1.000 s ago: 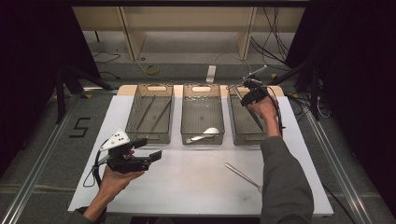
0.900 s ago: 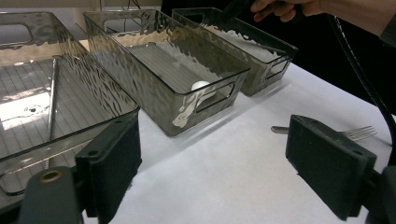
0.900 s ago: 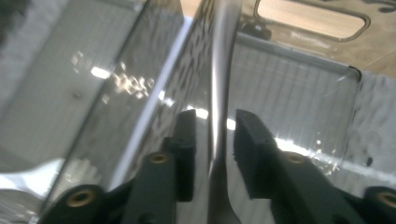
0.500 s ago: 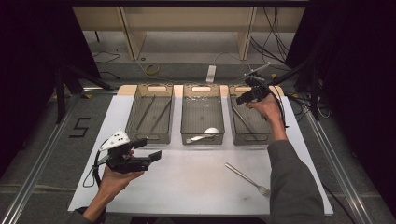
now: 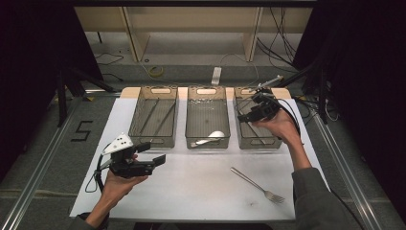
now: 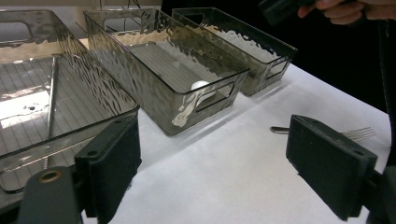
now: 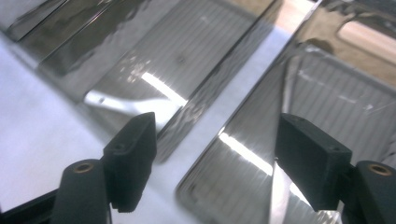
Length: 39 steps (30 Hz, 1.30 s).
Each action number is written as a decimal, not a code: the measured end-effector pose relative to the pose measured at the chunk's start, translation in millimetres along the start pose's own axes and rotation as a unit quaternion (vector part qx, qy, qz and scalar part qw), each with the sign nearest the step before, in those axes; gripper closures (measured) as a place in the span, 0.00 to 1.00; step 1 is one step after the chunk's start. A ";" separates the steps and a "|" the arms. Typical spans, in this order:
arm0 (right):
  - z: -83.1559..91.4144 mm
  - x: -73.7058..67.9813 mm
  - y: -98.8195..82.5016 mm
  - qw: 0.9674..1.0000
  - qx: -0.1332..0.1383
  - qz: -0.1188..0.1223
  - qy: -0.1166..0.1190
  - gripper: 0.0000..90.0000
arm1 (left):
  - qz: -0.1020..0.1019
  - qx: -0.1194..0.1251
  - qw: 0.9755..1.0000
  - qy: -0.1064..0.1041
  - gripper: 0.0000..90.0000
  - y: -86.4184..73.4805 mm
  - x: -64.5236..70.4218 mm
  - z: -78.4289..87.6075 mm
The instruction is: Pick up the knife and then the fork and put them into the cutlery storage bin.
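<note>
Black left gripper [image 5: 155,160] with grey 3-cornered plate, trailing cable

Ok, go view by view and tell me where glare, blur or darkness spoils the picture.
High view: dark surroundings, evenly lit white table, slightly soft. Left gripper view: sharp, rippled reflections on the middle bin. Right gripper view: blurred, bright glare streaks on the bin floors, contents hard to read.

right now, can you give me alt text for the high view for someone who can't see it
A person's right gripper, jaws open with nothing between them, hovers over the right bin of three clear bins on a white table. The left gripper is held open near the left bin. A spoon lies in the middle bin; a fork lies on the table.
</note>
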State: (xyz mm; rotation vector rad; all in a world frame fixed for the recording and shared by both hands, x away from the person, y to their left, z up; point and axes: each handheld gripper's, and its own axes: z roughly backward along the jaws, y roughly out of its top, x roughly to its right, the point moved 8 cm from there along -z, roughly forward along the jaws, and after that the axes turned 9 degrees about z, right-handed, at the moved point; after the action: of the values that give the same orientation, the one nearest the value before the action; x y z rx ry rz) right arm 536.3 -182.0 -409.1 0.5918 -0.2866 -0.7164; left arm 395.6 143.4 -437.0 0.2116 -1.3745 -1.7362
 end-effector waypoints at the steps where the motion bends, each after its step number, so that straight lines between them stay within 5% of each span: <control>1: 1.5 -4.7 -3.4 1.000 0.000 0.007 0.001 0.31 | -0.001 0.000 1.000 0.000 0.19 0.0 -0.2 0.0; 7: 12.4 -32.1 -21.2 0.999 0.015 0.037 0.007 0.28 | 0.004 0.003 1.000 0.004 0.19 0.6 -2.1 0.2; 16: 18.9 -70.9 -52.0 0.997 -0.001 0.078 0.018 0.28 | 0.003 0.003 1.000 0.007 0.19 0.4 -2.8 -0.1; 27: 9.8 -81.8 -88.6 0.994 -0.060 0.082 0.030 0.30 | -0.001 0.006 1.000 0.006 0.19 0.8 -2.5 0.8; 39: 0.5 -86.2 -125.0 0.989 -0.116 0.082 0.045 0.46 | -0.006 0.006 1.000 0.005 0.19 0.8 -1.5 0.9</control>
State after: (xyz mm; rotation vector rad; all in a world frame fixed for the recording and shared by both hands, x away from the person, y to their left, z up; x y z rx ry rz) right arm 407.2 -198.0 -487.6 0.3730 -0.1619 -0.5520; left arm 396.4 145.1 -436.5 0.2358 -1.3792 -1.7344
